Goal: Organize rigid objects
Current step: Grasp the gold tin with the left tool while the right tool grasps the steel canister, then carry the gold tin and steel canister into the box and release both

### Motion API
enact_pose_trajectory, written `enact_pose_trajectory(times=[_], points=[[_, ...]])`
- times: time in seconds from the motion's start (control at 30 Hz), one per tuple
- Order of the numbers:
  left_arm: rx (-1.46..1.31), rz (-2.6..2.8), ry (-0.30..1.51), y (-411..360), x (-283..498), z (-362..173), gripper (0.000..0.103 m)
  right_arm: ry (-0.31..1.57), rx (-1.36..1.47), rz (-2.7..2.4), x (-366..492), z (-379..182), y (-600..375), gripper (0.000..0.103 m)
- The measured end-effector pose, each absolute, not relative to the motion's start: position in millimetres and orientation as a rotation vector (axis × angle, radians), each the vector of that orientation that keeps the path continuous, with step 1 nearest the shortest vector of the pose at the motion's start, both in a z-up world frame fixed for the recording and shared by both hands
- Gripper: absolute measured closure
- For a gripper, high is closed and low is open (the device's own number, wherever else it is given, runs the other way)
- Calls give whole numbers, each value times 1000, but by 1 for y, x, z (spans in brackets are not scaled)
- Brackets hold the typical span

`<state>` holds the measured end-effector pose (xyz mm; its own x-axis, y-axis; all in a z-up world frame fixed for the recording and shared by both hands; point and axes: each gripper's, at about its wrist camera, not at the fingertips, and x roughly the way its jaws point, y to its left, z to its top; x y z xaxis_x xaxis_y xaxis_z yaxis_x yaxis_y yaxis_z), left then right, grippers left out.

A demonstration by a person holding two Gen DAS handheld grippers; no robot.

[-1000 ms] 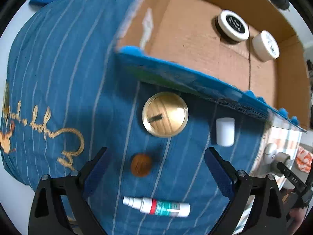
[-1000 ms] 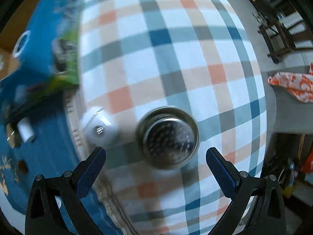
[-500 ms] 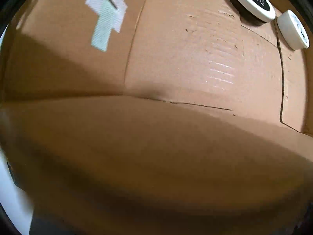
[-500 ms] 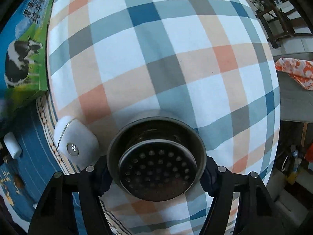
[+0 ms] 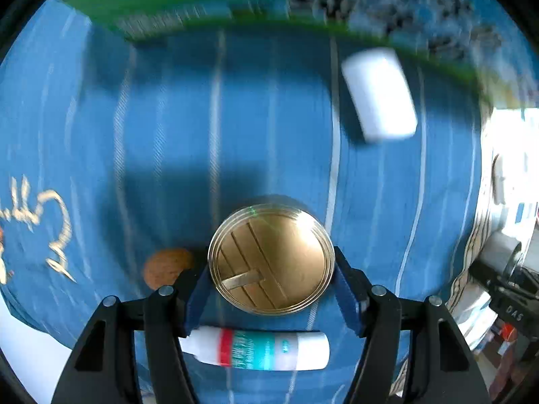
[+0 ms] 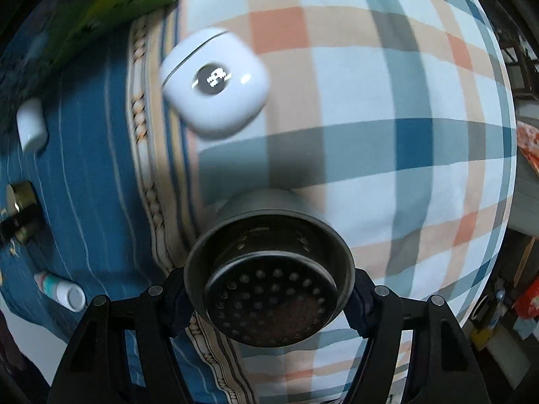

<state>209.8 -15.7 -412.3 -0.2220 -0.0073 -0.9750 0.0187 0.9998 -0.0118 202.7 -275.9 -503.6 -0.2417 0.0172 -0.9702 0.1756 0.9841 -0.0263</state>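
Two items gripped: left claw (image 5: 271,274) clamps gold tin (image 5: 271,257), right claw (image 6: 269,294) clamps metal strainer (image 6: 269,281). Unsorted, approx.: spray bottle (image 5: 259,348), white cap (image 5: 379,94), earbud case (image 6: 215,84).

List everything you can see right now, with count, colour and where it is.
Gold round lid: one, between the left gripper's fingers, over blue striped cloth.
Metal strainer cup: one, dark grey, perforated, in the right gripper, over plaid cloth.
Earbud case: one, white, on plaid cloth.
Small cylinder: one, white, on blue cloth.
Spray bottle: one, white and teal, on blue cloth.
Brown disc: one, beside the lid.
Printed box: one, blue-green, far edge.
Left gripper: black, blue pads.
Right gripper: black.
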Motion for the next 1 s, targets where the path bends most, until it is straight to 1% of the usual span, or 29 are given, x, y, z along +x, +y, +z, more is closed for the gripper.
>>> enact_pose_trajectory(times=[0.07, 0.17, 0.23, 0.3, 0.37, 0.43, 0.47, 0.5, 0.6, 0.77, 1.0], points=[[-10, -11, 1788, -14, 212, -414, 38, 1812, 142, -159, 202, -502, -274, 29], [-50, -7, 1804, -9, 216, -416, 32, 1814, 176, -165, 207, -503, -275, 29], [-39, -3, 1807, 0, 233, -416, 31, 1821, 203, -167, 218, -511, -279, 29], [-36, 9, 1801, -7, 247, -420, 31, 1815, 202, -172, 214, -513, -283, 29], [-37, 19, 1790, -7, 248, -419, 31, 1813, 191, -178, 214, -512, -282, 29], [-19, 25, 1767, -4, 245, -418, 35, 1808, 183, -179, 209, -512, -281, 30], [-10, 19, 1758, -5, 240, -416, 40, 1808, 178, -177, 209, -513, -280, 30], [5, 19, 1756, -19, 245, -405, 40, 1810, 175, -177, 211, -516, -276, 30], [21, 15, 1752, -27, 242, -404, 40, 1818, 146, -170, 204, -518, -264, 30], [14, 13, 1702, -28, 231, -372, 40, 1797, 144, -113, 205, -506, -243, 31], [-16, -40, 1607, -36, 215, -306, 40, 1720, 102, -25, 199, -458, -211, 31]])
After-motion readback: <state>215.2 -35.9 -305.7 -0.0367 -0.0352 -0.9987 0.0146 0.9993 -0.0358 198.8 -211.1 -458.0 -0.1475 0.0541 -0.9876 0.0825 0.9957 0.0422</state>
